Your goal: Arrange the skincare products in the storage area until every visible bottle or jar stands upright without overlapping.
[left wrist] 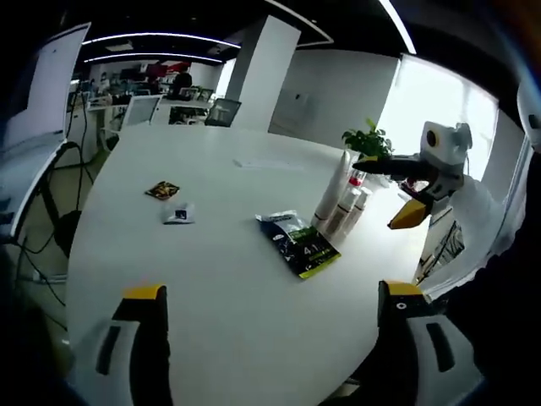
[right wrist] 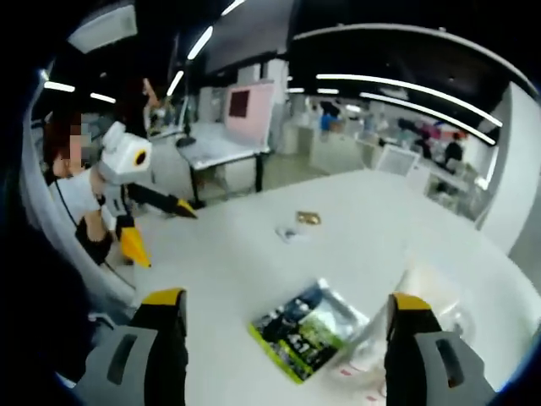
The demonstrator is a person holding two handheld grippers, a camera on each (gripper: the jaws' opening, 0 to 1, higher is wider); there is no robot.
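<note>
Several white skincare bottles (left wrist: 336, 196) stand upright in a tight cluster at the right edge of the round white table (left wrist: 211, 279). In the right gripper view they are a blurred translucent shape (right wrist: 427, 292) just beyond the right jaw. My right gripper (right wrist: 287, 298) is open, and it (left wrist: 379, 193) hovers beside the bottles with its jaws spread. My left gripper (left wrist: 272, 292) is open over the table's near edge with nothing between its jaws. It (right wrist: 161, 230) also appears across the table.
A green and black packet (left wrist: 297, 243) (right wrist: 306, 328) lies flat near the bottles. Two small sachets (left wrist: 162, 190) (left wrist: 177, 214) lie toward the table's middle. A potted plant (left wrist: 368, 138) stands behind the bottles. Desks and chairs fill the room beyond.
</note>
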